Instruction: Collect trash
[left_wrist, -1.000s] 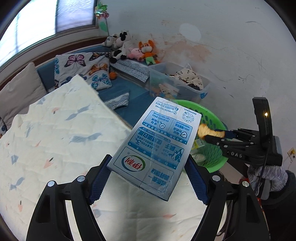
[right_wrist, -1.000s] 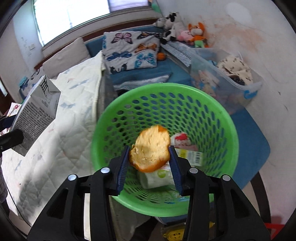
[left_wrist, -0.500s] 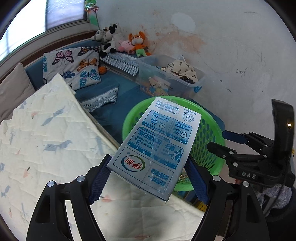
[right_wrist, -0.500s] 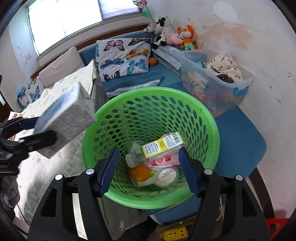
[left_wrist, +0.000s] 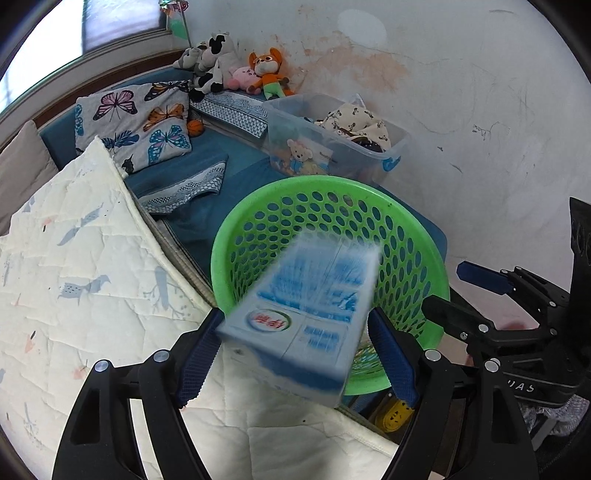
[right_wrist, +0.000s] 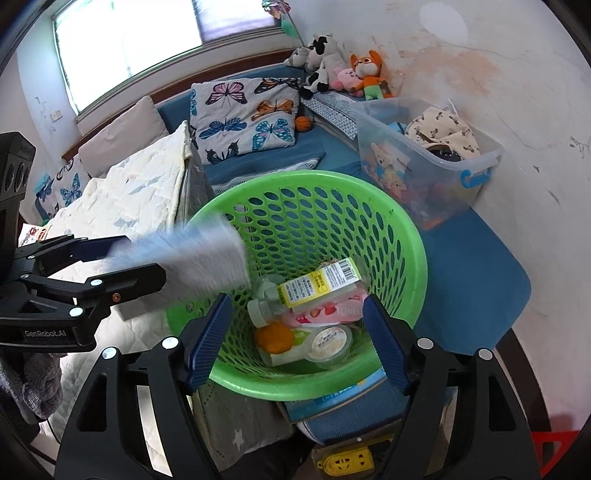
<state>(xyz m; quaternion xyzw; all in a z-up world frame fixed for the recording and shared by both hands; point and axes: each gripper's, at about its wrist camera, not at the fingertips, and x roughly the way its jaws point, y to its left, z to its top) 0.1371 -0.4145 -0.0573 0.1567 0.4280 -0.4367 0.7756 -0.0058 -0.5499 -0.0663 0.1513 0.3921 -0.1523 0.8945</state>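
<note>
Carton (left_wrist: 306, 317) drop is the step in hand: left gripper (left_wrist: 295, 350) has the blue-and-white milk carton between its pads, motion-blurred, over the near rim of the green basket (left_wrist: 406, 229). In the left wrist view the carton looks to be slipping forward out of the jaws; whether the pads still press it I cannot tell. To do it well: carry the carton further toward 12 o'clock so its whole length clears the rim before letting go. Right now its tail hangs over the quilt (left_wrist: 92, 277) at 7 o'clock, and a tip-back would land it on the bed. Keep it nose-down.

Right gripper (right_wrist: 295, 332) is empty, jaws have just been opening, now wide, hovering over the basket at 6 o'clock. Basket holds a bottle (right_wrist: 306, 288), an orange peel (right_wrist: 275, 338) and a small tub (right_wrist: 330, 341).

Versus a second ago: the peel was clamped in the right gripper, now lies in the basket. The carton was sharp and over the bed; the basket now sits directly under it.
</note>
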